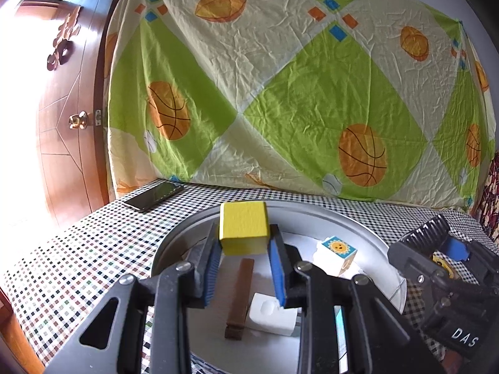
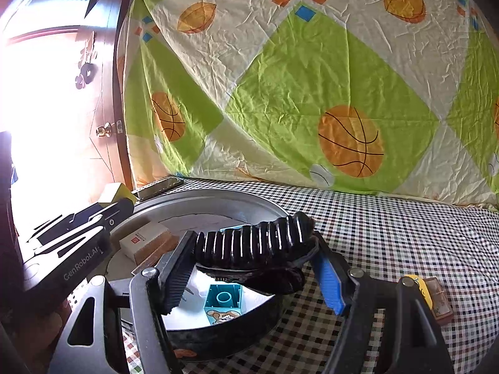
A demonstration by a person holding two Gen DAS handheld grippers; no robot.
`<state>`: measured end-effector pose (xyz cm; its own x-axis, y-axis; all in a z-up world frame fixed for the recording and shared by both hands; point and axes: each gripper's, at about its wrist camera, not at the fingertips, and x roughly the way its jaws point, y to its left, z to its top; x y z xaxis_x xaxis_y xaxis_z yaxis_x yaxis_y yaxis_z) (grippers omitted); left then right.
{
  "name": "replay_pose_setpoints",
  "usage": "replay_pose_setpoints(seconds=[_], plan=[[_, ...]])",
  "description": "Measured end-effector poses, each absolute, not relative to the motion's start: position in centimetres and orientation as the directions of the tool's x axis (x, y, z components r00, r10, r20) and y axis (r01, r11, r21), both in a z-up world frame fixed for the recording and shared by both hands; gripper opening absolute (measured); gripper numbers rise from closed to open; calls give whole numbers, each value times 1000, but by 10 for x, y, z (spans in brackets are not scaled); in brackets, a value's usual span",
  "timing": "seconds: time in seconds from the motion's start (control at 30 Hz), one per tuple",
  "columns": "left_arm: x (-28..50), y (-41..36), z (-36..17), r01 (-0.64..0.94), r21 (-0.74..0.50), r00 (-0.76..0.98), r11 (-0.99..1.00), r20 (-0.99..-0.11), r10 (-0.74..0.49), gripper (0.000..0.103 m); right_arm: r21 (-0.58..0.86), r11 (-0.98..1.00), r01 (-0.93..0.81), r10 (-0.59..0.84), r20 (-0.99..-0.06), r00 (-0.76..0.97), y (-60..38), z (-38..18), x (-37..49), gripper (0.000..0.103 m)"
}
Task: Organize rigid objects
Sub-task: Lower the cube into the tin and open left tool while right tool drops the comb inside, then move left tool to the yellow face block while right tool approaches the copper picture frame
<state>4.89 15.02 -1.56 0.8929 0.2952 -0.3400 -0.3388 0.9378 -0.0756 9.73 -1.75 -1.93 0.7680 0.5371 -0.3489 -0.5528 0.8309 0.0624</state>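
While the left tool clamps one yellow cube between its blue pads, it holds that cube above the round metal tray. Below it, on the tray floor, lie one brown bar and one white block, touching side by side, and one toy brick with a sun picture sits apart to the right.

At the same time the right tool is closed on one black ribbed hair claw, which spans the gap between the two fingers over the tray's near rim. Under it, inside the tray, rests one teal toy brick with a dog picture; further left a white box with a cork-coloured base also lies in the tray.

Outside the tray, on the checked cloth of the bench, one small brown-and-yellow object lies by the right tool's finger, and one dark phone rests near the far edge. One sports-print sheet hangs behind.
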Motion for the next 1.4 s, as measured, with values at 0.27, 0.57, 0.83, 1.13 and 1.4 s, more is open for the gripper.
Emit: replay_pose_setpoints(seconds=[0.27,0.57,0.83,1.13,1.4], plan=[[69,159,-15,-304,-36,867,952,-425,261,28,60,806,-589,558,-410,722,6,-12,120,72],[87,165,-25,-296,31,822,955,-501,271,28,69,763,-643,567,-548,615,40,-28,149,73],[83,173,-30,-351,33,803,936,-503,320,54,98,744,-660,599,-537,595,41,-29,153,78],[67,168,-17,-380,-15,827,925,-453,333,93,121,763,-634,609,-463,644,2,-13,143,88],[66,107,3,-279,-16,885,960,-392,251,101,101,870,-483,481,-391,785,-92,-8,137,88]])
